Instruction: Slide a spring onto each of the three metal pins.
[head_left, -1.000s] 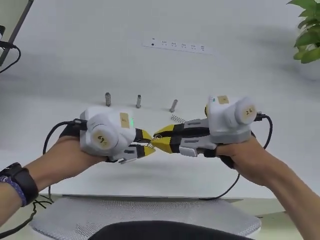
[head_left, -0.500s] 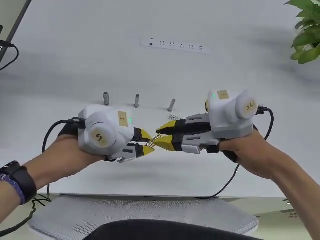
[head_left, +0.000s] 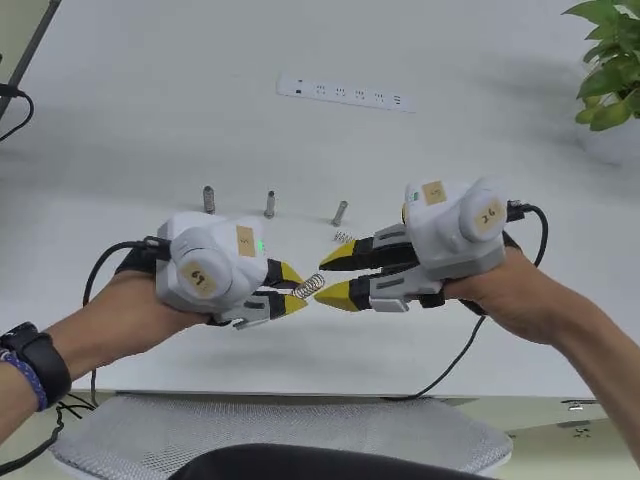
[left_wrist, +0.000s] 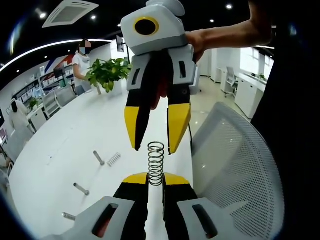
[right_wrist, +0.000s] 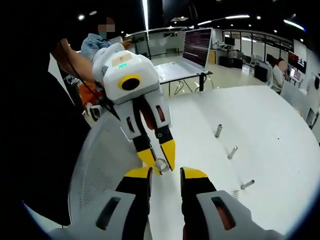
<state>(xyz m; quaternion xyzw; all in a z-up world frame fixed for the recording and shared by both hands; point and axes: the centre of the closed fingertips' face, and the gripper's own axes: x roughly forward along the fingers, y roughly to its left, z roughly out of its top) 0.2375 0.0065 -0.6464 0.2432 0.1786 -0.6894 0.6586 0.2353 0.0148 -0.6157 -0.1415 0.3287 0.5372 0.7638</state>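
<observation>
Left hand (head_left: 135, 305): wrapped around the white body of the left gripper, low on the left of the head view, above the near edge of the workbench (head_left: 150, 120).
Left gripper (head_left: 293, 288): points right; its yellow-tipped jaws are pressed in on the lower end of a spring.
Held spring (head_left: 308, 287): sticks out past the left gripper's tips toward the other gripper. In the left gripper view it (left_wrist: 156, 162) stands straight up from the pinching jaws.
Right gripper (head_left: 322, 280): points left, tip to tip with the left one. Its jaws are spread, with nothing between them. In the left gripper view the free end of the held spring lies in line with the gap between its tips, near them but apart.
Right hand (head_left: 510, 295): grips the right gripper's body, with a black cable trailing below.
Left pin (head_left: 209, 198): upright on the workbench, beyond the grippers, bare.
Middle pin (head_left: 270, 203): upright, bare, well apart from its neighbours.
Right pin (head_left: 339, 212): bare; it looks tilted, though the view is too small to be sure.
Loose spring (head_left: 343, 238): lies flat on the workbench just beside the right pin, on its near side.
Power strip (head_left: 345, 92): white, flat on the workbench far behind the pins.
Plant (head_left: 605, 60): green leaves at the far right corner.
Mesh chair back (head_left: 300, 430): grey, below the workbench's near edge.
</observation>
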